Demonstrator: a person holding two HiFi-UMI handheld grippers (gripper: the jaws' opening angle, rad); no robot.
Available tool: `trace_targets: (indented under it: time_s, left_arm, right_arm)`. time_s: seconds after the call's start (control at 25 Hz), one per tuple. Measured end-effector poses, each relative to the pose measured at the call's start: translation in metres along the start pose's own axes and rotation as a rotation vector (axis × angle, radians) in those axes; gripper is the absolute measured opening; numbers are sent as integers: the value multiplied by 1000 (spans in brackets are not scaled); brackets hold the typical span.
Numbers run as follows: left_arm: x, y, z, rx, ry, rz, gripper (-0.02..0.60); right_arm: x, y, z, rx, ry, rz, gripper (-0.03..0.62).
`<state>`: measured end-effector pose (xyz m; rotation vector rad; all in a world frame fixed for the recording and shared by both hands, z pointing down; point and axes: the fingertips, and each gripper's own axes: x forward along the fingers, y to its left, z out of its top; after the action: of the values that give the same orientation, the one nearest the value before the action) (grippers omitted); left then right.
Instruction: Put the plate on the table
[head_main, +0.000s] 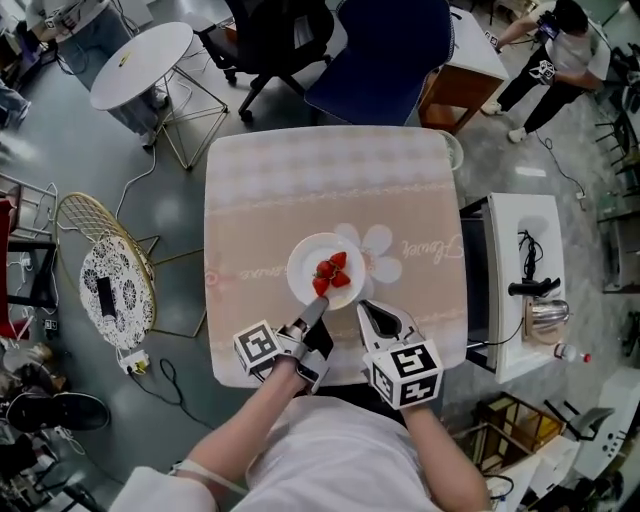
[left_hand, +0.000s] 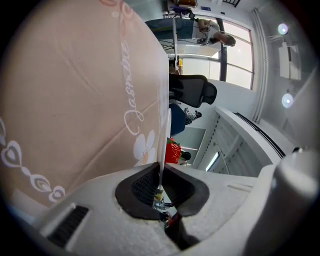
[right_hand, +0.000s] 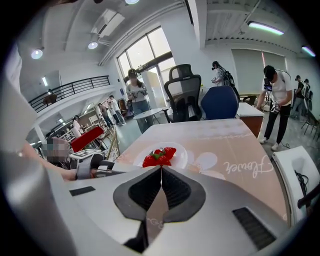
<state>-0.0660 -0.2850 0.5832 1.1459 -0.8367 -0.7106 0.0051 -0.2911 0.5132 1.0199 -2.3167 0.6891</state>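
A white plate (head_main: 303, 262) with strawberries (head_main: 331, 274) sits low over the pink tablecloth of the table (head_main: 300, 180), a little in from the front edge; I cannot tell whether it rests on the cloth. My left gripper (head_main: 312, 312) is shut on the plate's near rim. In the left gripper view that rim (left_hand: 163, 135) runs edge-on between the jaws of the left gripper (left_hand: 160, 170), with a strawberry (left_hand: 172, 151) beyond. My right gripper (head_main: 368, 312) is shut and holds nothing, just right of the plate. In the right gripper view the plate (right_hand: 183, 155) lies just beyond the right gripper (right_hand: 161, 169).
A black office chair (head_main: 285, 40) and a blue chair (head_main: 385, 50) stand behind the table. Left of it are a round white table (head_main: 140, 62) and a gold wire chair (head_main: 105, 280). To the right is a white shelf unit (head_main: 530, 290) with a kettle. A person (head_main: 555, 55) stands at the far right.
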Motion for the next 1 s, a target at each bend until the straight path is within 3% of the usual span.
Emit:
trace_targets:
  time_s: [0.24, 0.64, 0.88, 1.0]
  left_arm:
    - [8, 15, 10, -15, 42, 26, 17]
    - [11, 31, 20, -37, 40, 105, 18]
    - [11, 36, 23, -3, 32, 138, 18]
    - [10, 37, 25, 57, 34, 177, 20]
  right_arm:
    - [4, 3, -11, 15, 31, -56, 5]
    - [17, 12, -12, 30, 39, -85, 5]
    - [20, 15, -14, 33, 45, -87, 5]
    - [22, 18, -15, 29, 48, -83, 5]
